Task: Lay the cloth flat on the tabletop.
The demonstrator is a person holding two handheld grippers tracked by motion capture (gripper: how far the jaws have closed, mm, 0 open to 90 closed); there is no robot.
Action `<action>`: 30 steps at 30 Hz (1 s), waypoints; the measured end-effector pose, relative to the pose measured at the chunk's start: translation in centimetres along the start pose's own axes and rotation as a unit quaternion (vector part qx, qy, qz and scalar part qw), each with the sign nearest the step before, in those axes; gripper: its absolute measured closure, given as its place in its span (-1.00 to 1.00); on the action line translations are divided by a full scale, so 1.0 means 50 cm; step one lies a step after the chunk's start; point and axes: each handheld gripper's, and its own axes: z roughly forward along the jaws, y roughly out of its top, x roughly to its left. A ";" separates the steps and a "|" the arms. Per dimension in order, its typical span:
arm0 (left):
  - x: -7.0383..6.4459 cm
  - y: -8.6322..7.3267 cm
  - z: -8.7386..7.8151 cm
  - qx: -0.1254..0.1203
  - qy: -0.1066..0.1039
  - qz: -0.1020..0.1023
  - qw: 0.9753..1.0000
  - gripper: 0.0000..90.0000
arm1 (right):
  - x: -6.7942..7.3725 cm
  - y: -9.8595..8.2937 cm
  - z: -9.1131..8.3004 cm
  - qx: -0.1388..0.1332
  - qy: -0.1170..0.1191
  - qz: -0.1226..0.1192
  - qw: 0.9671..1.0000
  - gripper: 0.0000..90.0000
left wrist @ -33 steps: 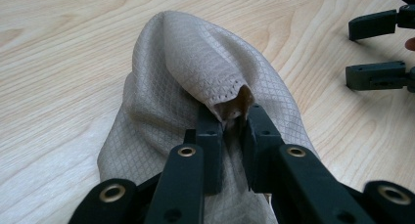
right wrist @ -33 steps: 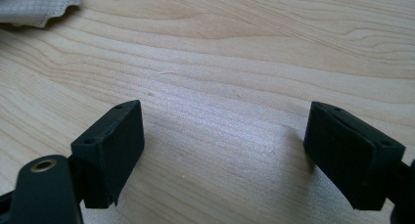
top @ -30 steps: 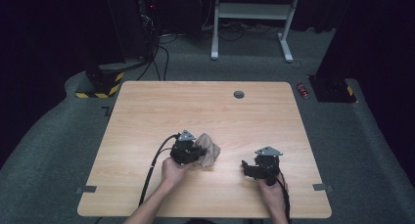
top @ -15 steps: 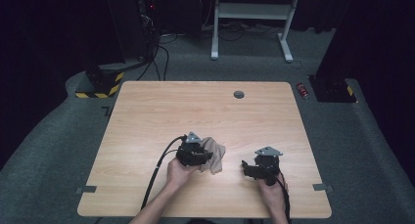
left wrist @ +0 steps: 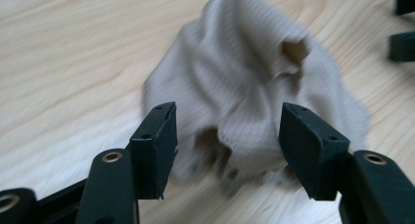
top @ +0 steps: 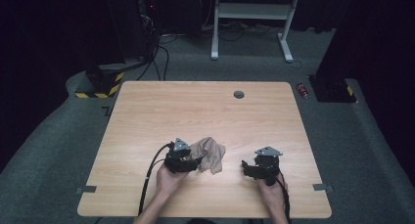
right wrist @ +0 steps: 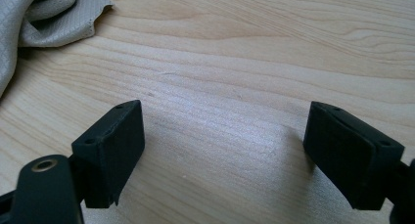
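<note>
My left gripper (top: pixel 188 161) is wide open, jaws apart w/ the beige cloth (top: pixel 209 154) bunched up just ahead of them. In the left gripper view the cloth (left wrist: pixel 254 92) sits between and beyond the jaws, crumpled, near edge just inside the gap; nothing clamped, as far as I can tell. Right gripper (top: pixel 250 168) also wide open, holding nothing, parked on bare table (top: pixel 195 111) to the right of the cloth; right gripper view has one corner of the cloth (right wrist: pixel 46 16) at top left, well apart from the jaws.

Risks, imo: if I close now I prob. catch several folded layers at once, so the cloth would lift as a lump and not spread. A shallow bite on the loose edge could slip out on lifting. Going too low, the jaw tips could scrape the wood and push the cloth fwd instead of pinching it. Right gripper is far enough off that reaching over may drag the pile sideways.
</note>
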 end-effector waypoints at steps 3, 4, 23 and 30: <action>0.009 -0.018 -0.002 -0.013 0.001 -0.015 1.000 -0.14 | 0.001 0.000 0.000 0.000 -0.001 0.001 1.000 -0.66; 0.008 -0.022 -0.002 -0.018 0.004 -0.017 1.000 -0.14 | 0.001 0.000 0.000 0.000 -0.001 0.002 1.000 -0.66; -0.017 -0.025 0.006 -0.015 0.056 0.032 0.998 -0.27 | 0.040 0.014 -0.009 0.012 0.022 -0.018 1.000 0.09; -0.016 -0.025 0.006 -0.015 0.055 0.032 0.998 -0.27 | 0.139 0.039 -0.010 -0.006 0.108 -0.107 0.988 0.25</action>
